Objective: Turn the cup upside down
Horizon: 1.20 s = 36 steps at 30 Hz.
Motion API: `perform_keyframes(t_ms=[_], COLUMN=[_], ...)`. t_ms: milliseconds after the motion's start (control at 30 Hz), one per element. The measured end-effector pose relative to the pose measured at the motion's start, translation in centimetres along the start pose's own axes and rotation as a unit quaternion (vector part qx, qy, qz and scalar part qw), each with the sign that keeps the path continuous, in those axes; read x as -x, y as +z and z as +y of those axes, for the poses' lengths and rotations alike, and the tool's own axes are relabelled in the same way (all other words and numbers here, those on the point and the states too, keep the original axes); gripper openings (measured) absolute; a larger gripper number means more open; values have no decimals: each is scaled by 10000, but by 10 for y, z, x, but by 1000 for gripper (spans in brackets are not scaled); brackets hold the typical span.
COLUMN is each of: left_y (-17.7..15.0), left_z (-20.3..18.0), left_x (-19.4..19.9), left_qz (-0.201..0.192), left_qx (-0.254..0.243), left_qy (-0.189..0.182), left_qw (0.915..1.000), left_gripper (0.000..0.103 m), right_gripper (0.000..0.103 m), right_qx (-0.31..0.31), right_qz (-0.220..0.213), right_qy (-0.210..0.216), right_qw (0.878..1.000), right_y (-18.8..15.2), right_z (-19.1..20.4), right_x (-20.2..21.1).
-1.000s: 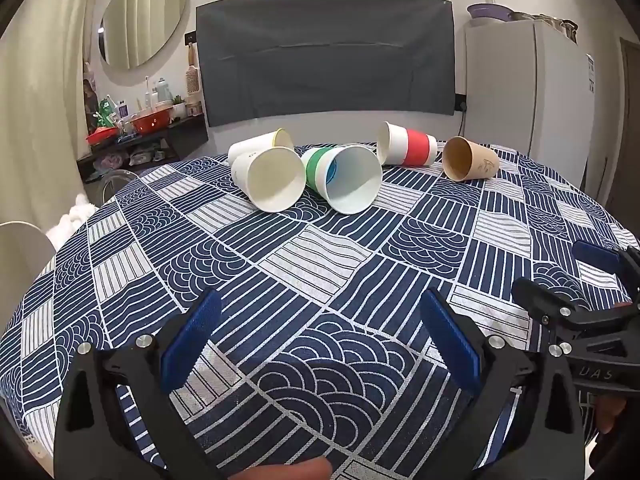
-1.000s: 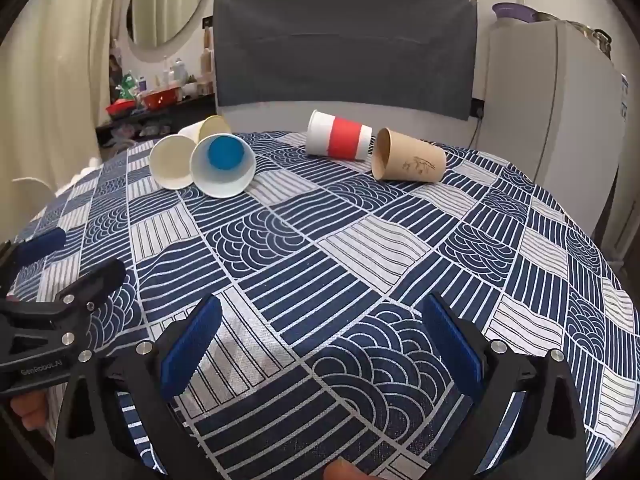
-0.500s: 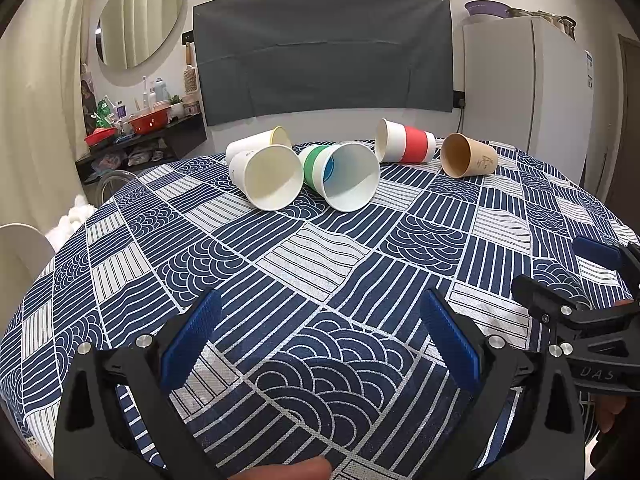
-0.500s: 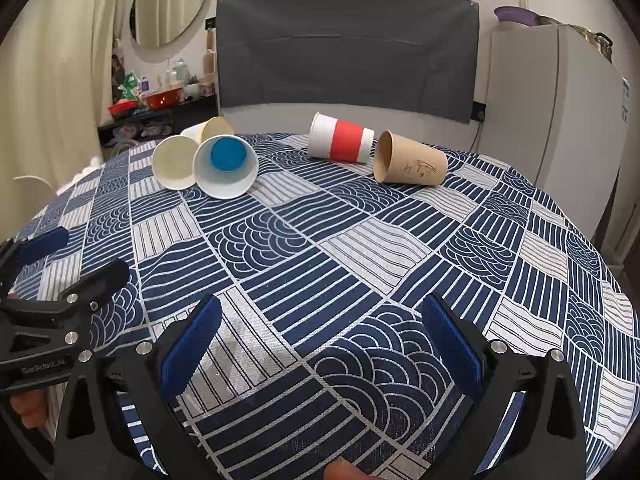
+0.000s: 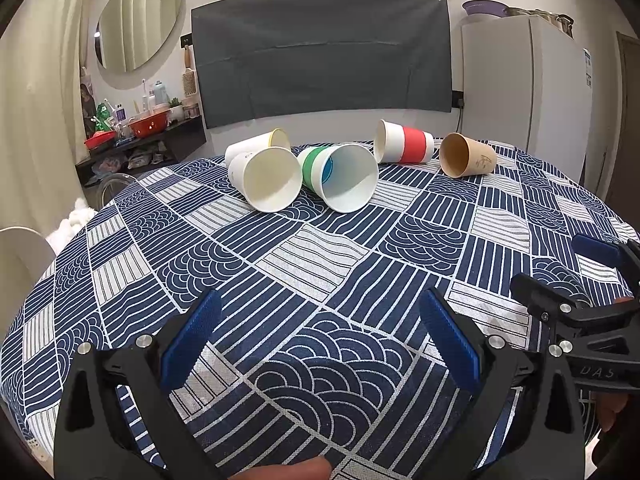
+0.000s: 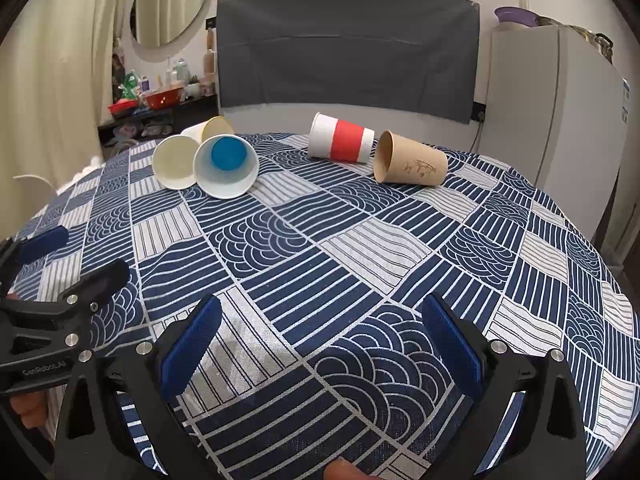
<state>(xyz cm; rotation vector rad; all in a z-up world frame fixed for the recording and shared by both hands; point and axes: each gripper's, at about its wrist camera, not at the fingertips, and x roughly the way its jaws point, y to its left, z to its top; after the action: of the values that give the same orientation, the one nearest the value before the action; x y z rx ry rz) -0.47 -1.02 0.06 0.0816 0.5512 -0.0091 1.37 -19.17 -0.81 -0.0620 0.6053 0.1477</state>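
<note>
Five cups lie on their sides at frame centre-top on the patterned tablecloth (image 5: 320,264); left gripper (image 5: 320,336) jaws spread wide at the bottom.

Both wrist cameras look forward along their tools, low over the worktop (image 5: 360,248) — sharing the toppled cups (image 6: 224,166) far ahead.

Five cups lie on their sides at the table's (image 5: 360,280) far edge: three cups (image 5: 304,168) clustered far left, two cups (image 5: 436,152) side by side far right.
</note>
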Motion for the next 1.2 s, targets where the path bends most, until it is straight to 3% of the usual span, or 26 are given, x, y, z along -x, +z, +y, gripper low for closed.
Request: perform_keyframes(t_ms=[1200], left_y=[-1], left_z=[1], left_x=[2], left_qz=[-44], left_qx=[44], left_qy=[8], left_qw=[10000], left_gripper=[97], right_gripper=[95], right_qx=[-96], right_qz=[-6], right_qy=[43], right_qw=[9999], right_y=[0], right_z=[-2], right_x=[1])
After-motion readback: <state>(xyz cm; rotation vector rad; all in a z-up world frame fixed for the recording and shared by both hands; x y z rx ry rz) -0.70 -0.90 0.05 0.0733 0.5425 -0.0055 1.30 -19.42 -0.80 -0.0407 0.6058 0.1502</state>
